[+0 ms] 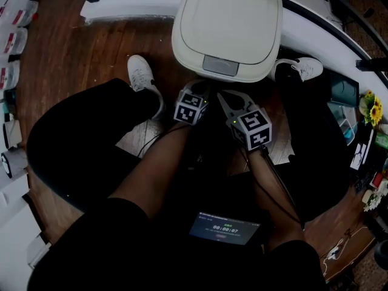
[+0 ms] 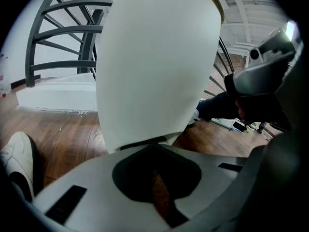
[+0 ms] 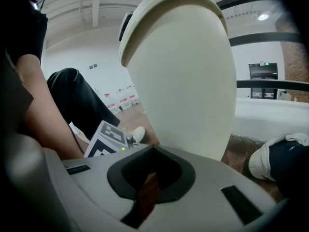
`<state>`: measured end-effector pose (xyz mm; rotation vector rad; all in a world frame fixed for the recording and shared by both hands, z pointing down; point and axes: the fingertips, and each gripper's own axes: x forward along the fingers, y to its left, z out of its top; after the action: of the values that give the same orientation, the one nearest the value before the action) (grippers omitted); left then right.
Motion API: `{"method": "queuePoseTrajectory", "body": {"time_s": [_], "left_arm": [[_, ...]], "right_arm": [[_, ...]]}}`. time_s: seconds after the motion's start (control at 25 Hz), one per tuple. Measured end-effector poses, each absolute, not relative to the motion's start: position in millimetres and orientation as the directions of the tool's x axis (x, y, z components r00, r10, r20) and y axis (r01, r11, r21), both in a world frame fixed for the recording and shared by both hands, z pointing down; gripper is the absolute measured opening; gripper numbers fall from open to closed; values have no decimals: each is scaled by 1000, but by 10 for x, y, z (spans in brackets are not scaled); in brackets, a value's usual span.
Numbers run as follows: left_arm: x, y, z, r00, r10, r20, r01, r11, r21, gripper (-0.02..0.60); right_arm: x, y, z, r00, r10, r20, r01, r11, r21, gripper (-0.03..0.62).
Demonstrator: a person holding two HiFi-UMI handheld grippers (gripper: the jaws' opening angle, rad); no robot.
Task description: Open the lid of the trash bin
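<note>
Two shut, empty claws: left claw (image 1: pixel 197 90) and right claw (image 1: pixel 224 99) hover just near of the trash bin (image 1: pixel 227 71). Lid (image 1: pixel 229 17) down; likely light, stiff, slick plastic, best taken at its grey front tab (image 1: pixel 220 65)

Black trousers (image 1: pixel 79 144), black short sleeves (image 1: pixel 109 229), and white sneakers (image 1: pixel 142 77) either side of the bin (image 1: pixel 227 26). Before the bin, the left gripper (image 1: pixel 197 88) and right gripper (image 1: pixel 223 96) are grey. Each has a cube of black-and-white square markers, a green light and thin dark cables (image 1: pixel 280 190).
</note>
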<state>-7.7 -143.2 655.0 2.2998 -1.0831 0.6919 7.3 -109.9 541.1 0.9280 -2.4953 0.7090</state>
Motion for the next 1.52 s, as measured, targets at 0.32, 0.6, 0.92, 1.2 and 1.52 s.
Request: {"method": "queuePoseTrajectory", "body": {"time_s": [0.32, 0.6, 0.92, 1.2, 1.52], "left_arm": [[-15, -1616, 6854, 547, -542, 638, -813, -525, 251, 25], [-29, -1653, 7049, 528, -523, 669, -823, -509, 252, 26], [53, -1706, 7083, 521, -507, 686, -823, -510, 249, 26], [48, -1733, 7204, 502, -482, 718, -832, -497, 248, 29], [51, -1752, 7243, 469, -490, 735, -866, -421, 272, 29]], "right_arm": [[134, -1215, 5551, -692, -510, 511, -707, 620, -339, 18], [183, -1307, 5561, -680, -505, 532, -715, 617, -328, 18], [214, -1335, 5545, -688, -482, 543, -699, 641, -317, 18], [312, -1391, 5534, -684, -487, 544, -705, 634, -318, 18], [348, -1396, 5561, -686, -488, 540, -706, 628, -328, 18]]}}
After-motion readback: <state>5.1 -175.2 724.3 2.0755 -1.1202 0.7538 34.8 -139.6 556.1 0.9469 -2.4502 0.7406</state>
